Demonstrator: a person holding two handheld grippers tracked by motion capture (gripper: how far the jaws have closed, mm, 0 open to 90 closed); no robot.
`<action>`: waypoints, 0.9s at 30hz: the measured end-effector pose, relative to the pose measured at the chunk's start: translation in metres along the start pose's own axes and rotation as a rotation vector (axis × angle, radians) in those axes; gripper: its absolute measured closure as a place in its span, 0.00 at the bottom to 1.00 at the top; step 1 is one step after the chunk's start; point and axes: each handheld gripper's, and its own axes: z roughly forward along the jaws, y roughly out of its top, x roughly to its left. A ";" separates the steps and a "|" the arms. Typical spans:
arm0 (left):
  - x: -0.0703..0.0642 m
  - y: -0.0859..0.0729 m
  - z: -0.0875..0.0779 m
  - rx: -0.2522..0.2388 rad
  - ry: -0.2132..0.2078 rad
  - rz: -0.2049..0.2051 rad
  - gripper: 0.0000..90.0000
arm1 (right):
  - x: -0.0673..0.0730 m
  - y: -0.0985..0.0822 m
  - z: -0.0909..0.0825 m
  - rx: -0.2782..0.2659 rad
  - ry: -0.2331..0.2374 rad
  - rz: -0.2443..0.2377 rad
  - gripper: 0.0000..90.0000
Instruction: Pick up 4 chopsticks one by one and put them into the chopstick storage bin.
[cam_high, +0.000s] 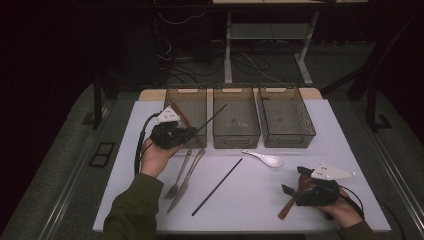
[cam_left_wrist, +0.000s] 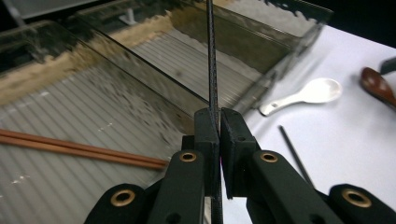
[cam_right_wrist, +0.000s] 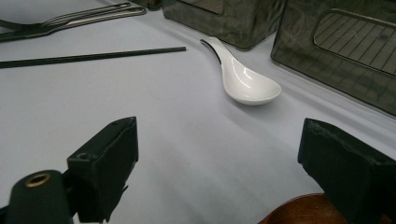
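My left gripper is shut on a thin black chopstick, which slants up over the left bin toward the middle bin. Two brown chopsticks lie in the left bin. A second black chopstick lies on the white table. My right gripper stands open at the front right, just over the bowl of a brown wooden spoon. Nothing is between its jaws.
A white ceramic spoon lies before the right bin. A metal fork and knife lie side by side left of centre. The three translucent bins line the table's far edge.
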 end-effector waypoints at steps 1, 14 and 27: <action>0.003 0.002 0.001 0.000 0.008 0.001 0.95 | 0.000 0.000 0.000 0.000 -0.001 0.000 0.13; 0.032 0.024 0.016 -0.013 0.083 0.003 0.95 | -0.001 -0.001 -0.002 -0.004 -0.009 0.000 0.13; 0.065 0.032 0.028 -0.027 0.154 -0.030 0.95 | -0.001 -0.001 -0.003 -0.004 -0.010 0.003 0.13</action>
